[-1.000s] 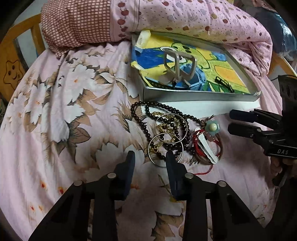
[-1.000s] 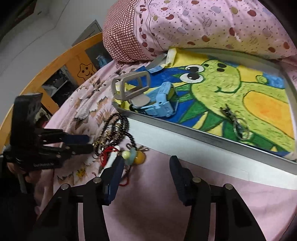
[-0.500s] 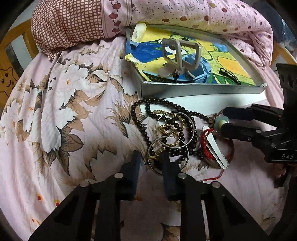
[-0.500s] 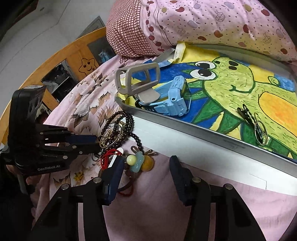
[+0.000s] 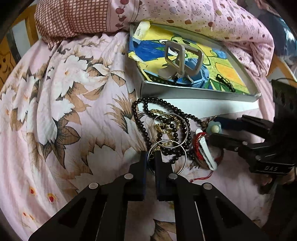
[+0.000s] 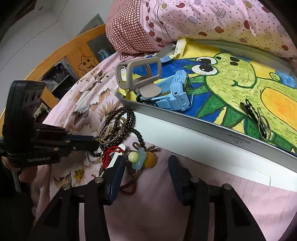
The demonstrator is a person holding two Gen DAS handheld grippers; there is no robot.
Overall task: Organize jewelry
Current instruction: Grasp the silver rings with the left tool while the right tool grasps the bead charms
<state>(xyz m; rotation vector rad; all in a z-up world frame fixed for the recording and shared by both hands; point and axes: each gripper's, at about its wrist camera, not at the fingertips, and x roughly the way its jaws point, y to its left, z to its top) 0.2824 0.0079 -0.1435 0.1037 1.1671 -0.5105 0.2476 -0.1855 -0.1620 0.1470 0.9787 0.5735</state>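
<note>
A jewelry pile lies on the floral bedsheet: a dark bead necklace [image 5: 146, 118], a gold chain [image 5: 165, 128], two silver bangles, a red cord bracelet with a white clip [image 5: 203, 146] and a flower charm [image 5: 214, 128]. My left gripper [image 5: 150, 157] is shut on the rim of the nearer silver bangle [image 5: 181, 151]. My right gripper [image 6: 146, 165] is open, its fingers either side of the flower charm [image 6: 138, 159]. The silver tray [image 5: 185, 90] behind holds a blue watch [image 6: 176, 94], a grey clip [image 5: 178, 57] and a black keyring [image 6: 259, 118].
A pink pillow and quilt [image 5: 185, 16] press against the tray's far side. A wooden bed frame with a star face [image 6: 87, 61] runs along the left. Bare floral sheet [image 5: 65, 111] lies left of the pile.
My left gripper moved forward to the pile and closed on the nearer bangle. My right gripper advanced until its fingers flank the flower charm, still open.
</note>
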